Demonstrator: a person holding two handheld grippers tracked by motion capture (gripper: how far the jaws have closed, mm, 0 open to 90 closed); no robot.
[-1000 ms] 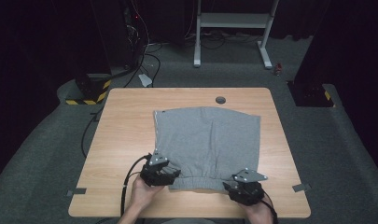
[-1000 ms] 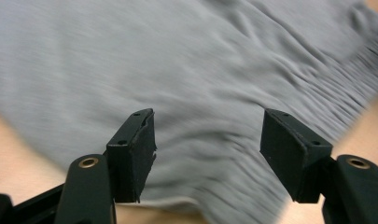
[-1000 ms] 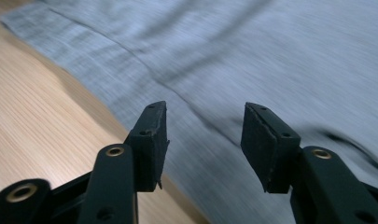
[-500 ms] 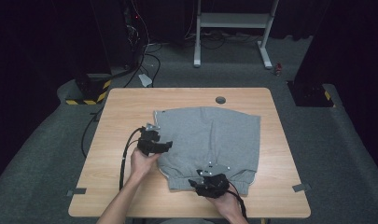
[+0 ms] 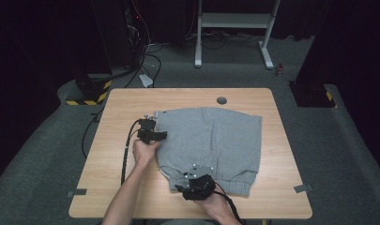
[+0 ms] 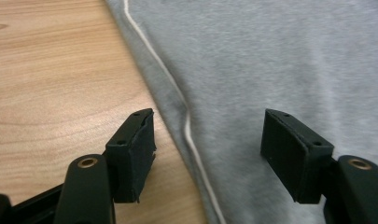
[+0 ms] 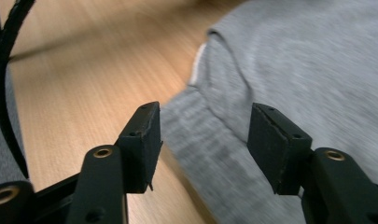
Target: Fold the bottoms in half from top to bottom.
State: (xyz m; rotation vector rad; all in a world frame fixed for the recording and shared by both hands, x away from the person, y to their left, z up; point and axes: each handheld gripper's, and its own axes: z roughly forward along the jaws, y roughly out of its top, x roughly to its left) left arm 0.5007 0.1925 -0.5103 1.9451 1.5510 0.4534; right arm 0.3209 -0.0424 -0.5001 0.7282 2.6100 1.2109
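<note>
grey garment (image 5: 211, 138) lies flat on the wooden table (image 5: 122, 187), apparently folded, its ribbed band running along the near edge; likely mid-fold, judging by the squared outline. left gripper (image 5: 160, 136) hovers at the garment's left edge, jaws spread, nothing between the pads; in the left gripper view the left gripper (image 6: 207, 149) straddles the hem, one pad over bare wood, the other over cloth, which reads as lining up for a pinch on that edge. right gripper (image 5: 182, 189) sits at the near left corner by the ribbed band (image 7: 210, 158); its jaws have just been opening and now stand wide, with the band lying below the gap, not pressed. fabric: soft, fleecy knit, matte, with a thin white piping (image 6: 189, 135) along the side seam; the band is coarser, ribbed. table: smooth pale wood grain, rounded corners, a small round grommet (image 5: 221, 100) near the far edge. black cable (image 5: 127, 154) trails from the left gripper.
</note>
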